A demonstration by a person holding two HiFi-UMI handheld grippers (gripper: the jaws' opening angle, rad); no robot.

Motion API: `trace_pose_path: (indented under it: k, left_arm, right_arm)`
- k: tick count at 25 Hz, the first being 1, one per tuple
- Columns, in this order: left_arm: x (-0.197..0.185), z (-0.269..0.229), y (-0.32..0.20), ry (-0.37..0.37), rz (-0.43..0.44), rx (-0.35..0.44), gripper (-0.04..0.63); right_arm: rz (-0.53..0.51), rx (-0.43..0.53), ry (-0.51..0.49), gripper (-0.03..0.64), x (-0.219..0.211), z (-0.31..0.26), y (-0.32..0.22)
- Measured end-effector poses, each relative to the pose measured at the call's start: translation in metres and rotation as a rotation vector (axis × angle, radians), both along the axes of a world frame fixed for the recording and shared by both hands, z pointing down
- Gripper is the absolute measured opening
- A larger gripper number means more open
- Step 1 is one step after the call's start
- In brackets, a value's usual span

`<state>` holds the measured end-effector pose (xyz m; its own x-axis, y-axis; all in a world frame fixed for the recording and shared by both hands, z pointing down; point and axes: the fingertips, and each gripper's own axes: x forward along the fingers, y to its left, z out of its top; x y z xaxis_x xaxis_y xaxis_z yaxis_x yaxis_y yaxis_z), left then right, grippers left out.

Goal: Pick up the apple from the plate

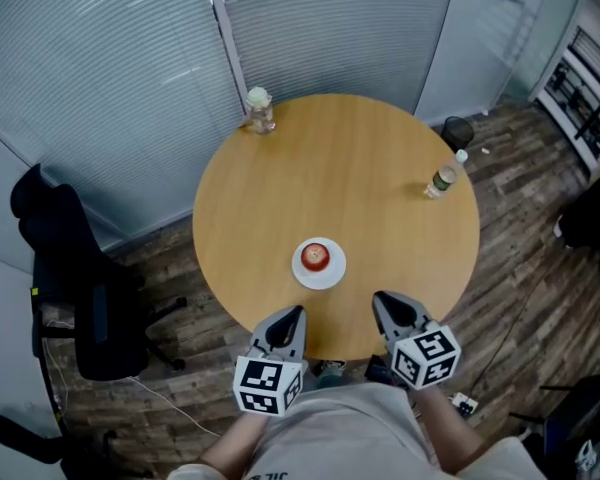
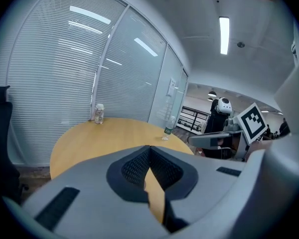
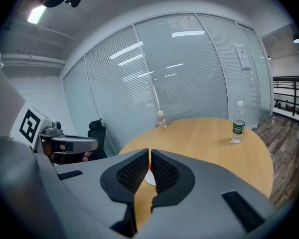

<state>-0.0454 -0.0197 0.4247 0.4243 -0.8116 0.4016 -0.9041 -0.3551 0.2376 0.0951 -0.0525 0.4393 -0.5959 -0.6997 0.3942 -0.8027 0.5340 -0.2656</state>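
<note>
A red apple [image 1: 316,255] sits on a small white plate [image 1: 319,274] near the front edge of the round wooden table [image 1: 335,183]. My left gripper [image 1: 298,311] hovers at the table's near edge, just below and left of the plate, jaws shut and empty. My right gripper [image 1: 378,296] hangs just right of the plate, also shut with nothing in it. In the right gripper view a sliver of the plate [image 3: 150,179] shows past the closed jaws [image 3: 149,151]. The left gripper view's own jaws [image 2: 149,147] hide the apple.
A glass jar [image 1: 260,110] stands at the table's far left edge, and a water bottle [image 1: 445,175] at its right edge. A black office chair [image 1: 75,288] stands left of the table. A dark bin [image 1: 458,130] sits on the floor beyond the table, near the blinds.
</note>
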Motion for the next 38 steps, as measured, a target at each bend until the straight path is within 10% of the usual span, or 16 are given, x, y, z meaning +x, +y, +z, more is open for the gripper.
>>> trace_pose_path:
  k: [38]
  left_arm:
    - [-0.010,0.062,-0.081,-0.133,0.163,-0.071,0.003]
  right_arm:
    - [0.120,-0.135,0.020,0.037,-0.021,0.051,-0.042]
